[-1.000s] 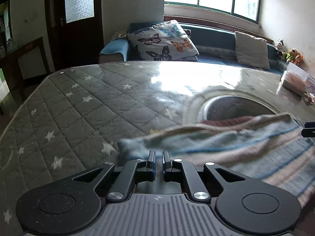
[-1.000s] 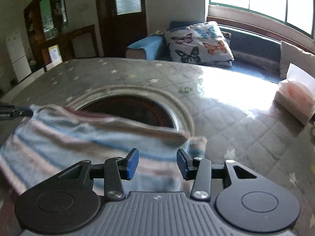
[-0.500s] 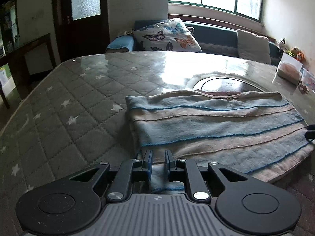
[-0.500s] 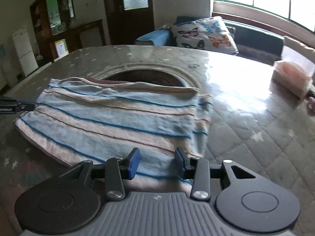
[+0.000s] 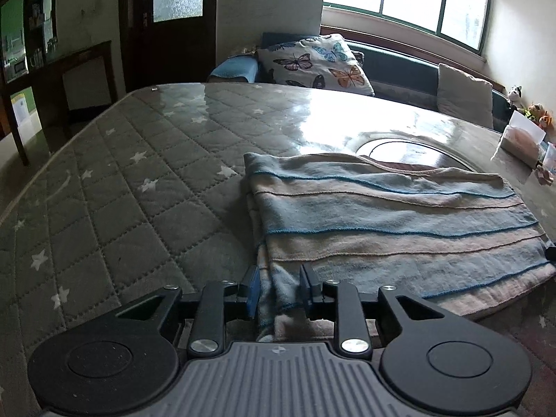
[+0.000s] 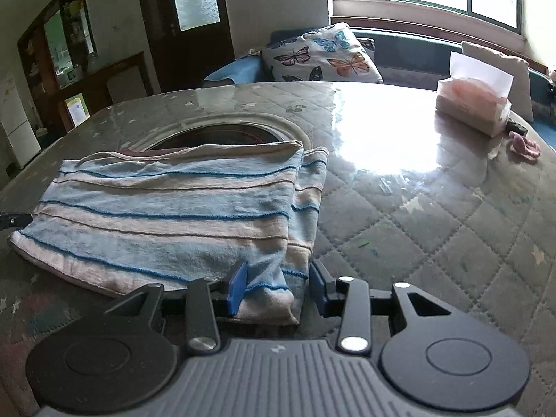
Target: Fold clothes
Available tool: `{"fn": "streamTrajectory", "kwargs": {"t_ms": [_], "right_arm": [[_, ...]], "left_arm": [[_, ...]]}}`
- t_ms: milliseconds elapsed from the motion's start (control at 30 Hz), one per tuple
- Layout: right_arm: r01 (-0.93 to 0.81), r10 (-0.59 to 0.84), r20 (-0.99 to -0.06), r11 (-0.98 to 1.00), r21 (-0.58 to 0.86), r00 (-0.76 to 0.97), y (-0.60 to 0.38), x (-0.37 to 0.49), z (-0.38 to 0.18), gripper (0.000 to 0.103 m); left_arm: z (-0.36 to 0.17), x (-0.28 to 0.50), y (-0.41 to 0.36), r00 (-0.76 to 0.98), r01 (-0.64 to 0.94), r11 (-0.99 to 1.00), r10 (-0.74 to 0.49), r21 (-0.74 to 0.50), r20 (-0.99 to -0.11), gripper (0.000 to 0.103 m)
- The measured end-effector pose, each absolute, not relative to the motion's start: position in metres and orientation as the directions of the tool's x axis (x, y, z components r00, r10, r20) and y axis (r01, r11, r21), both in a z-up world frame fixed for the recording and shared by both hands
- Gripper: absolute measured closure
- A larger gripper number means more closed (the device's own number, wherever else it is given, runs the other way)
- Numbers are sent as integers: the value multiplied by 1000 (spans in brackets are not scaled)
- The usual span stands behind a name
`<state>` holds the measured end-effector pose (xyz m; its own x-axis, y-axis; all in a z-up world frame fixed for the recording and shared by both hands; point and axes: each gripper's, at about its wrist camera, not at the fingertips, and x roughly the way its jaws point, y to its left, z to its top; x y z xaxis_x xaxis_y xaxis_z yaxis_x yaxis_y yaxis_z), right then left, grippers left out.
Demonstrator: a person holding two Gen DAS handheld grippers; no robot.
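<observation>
A folded garment (image 5: 382, 215) with light blue and cream stripes lies flat on the quilted star-patterned table cover (image 5: 139, 191). In the left wrist view its near left corner bunches between the jaws of my left gripper (image 5: 278, 286). Those jaws are opening and the pads sit slack beside the cloth. In the right wrist view the garment (image 6: 173, 208) has its near right corner between the jaws of my right gripper (image 6: 278, 286). These jaws are closing; the left pad touches the cloth and the right pad stands clear of it.
A round dark opening (image 6: 219, 135) in the table lies just behind the garment. A tissue box (image 6: 472, 107) and a small pink thing (image 6: 524, 147) sit at the far right. Beyond the table, a butterfly pillow (image 5: 312, 66) rests on a bench under the window.
Both grippers drew back toward the near edge and the garment, blurred and lifted before, now lies flat in layers. The left jaws have widened; the right jaws have narrowed.
</observation>
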<state>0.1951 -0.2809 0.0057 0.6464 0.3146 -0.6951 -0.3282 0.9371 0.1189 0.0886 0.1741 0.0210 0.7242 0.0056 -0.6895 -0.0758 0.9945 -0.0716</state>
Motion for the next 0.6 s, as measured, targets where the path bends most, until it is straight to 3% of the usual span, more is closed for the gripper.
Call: {"fn": "streamTrajectory", "kwargs": {"t_ms": [133, 200, 600], "right_arm": [[-332, 313, -701, 936, 115, 640, -281, 191, 8, 90], [-331, 306, -703, 938, 106, 642, -283, 188, 9, 92], [-249, 189, -728, 968, 26, 659, -334, 148, 16, 93]], "left_arm": [[22, 87, 175, 715, -64, 992, -27, -104, -698, 84], [23, 84, 172, 712, -50, 992, -44, -112, -701, 88], [24, 41, 118, 674, 103, 980, -195, -171, -713, 87]]}}
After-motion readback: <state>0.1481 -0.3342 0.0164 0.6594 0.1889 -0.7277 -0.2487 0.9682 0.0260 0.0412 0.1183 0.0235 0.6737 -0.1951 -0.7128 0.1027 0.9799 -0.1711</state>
